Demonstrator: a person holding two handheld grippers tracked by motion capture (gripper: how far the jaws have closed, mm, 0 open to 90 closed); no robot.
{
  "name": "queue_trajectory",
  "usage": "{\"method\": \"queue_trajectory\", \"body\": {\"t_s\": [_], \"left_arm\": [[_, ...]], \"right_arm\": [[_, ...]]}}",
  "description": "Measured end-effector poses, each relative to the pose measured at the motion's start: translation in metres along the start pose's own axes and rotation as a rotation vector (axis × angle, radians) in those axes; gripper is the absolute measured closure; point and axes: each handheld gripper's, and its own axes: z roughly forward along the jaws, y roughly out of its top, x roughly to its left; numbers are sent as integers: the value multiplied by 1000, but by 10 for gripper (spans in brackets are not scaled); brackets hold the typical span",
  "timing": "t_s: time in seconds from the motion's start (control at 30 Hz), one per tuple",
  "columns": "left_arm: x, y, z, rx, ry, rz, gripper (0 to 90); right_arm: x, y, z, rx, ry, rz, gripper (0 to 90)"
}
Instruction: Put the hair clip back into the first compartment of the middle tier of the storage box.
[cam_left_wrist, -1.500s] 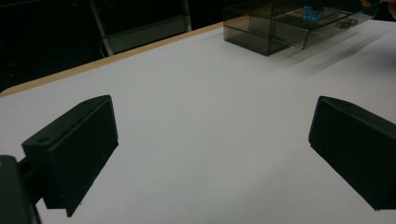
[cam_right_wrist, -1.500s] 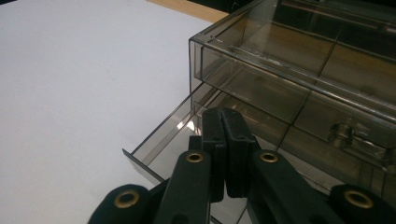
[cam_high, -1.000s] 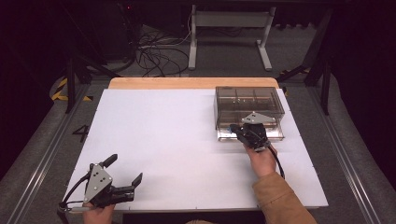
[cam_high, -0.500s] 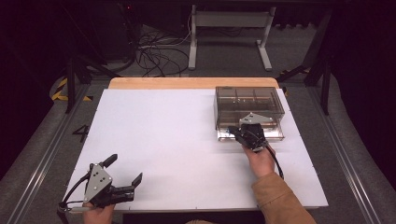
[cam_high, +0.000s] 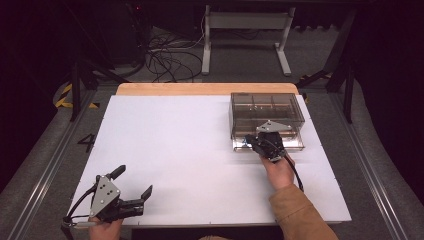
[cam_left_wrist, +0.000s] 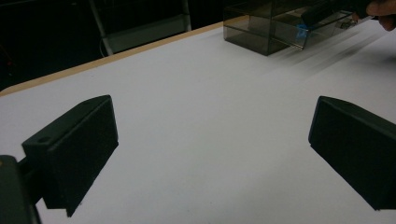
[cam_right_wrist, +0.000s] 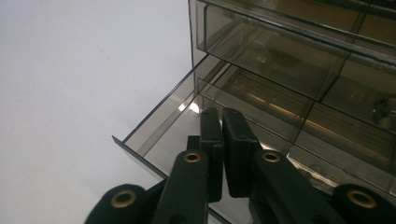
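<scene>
A smoky clear drawer box (cam_high: 267, 107) stands at the table's far right, and it is also visible far off in the left gripper view (cam_left_wrist: 261, 28). Its bottom drawer (cam_right_wrist: 161, 135) is pulled out toward me. My right gripper (cam_high: 251, 142) reaches over the drawer's front wall, fingertips inside it (cam_right_wrist: 220, 114). Its jaws have just been opening, but only a thin slit shows and I see nothing between them. My left gripper (cam_high: 133, 181) rests near the front left corner, its jaws wide open (cam_left_wrist: 215, 135) over bare white table.
The white table top (cam_high: 190, 145) has a wooden strip (cam_high: 205, 89) along its far edge. Metal rails run down both sides. Behind the table are cables on the floor and a desk frame (cam_high: 245, 30).
</scene>
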Motion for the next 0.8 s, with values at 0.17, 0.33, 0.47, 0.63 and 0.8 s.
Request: {"method": "queue_trajectory", "body": {"t_s": [0.17, 0.33, 0.47, 0.63, 0.8], "left_arm": [[0, 0, 0, -1, 0, 0, 21], [0, 0, 0, 0, 1, 0, 21], [0, 0, 0, 2, 0, 1, 21], [0, 0, 0, 3, 0, 0, 21], [0, 0, 0, -1, 1, -1, 21]], "right_arm": [[-1, 0, -1, -4, -7, -13, 808], [-1, 1, -4, -19, -12, -17, 759], [-1, 2, -10, -40, -9, -18, 689], [0, 5, -20, -80, 42, -47, 555], [8, 8, -30, -105, 25, -124, 476]]}}
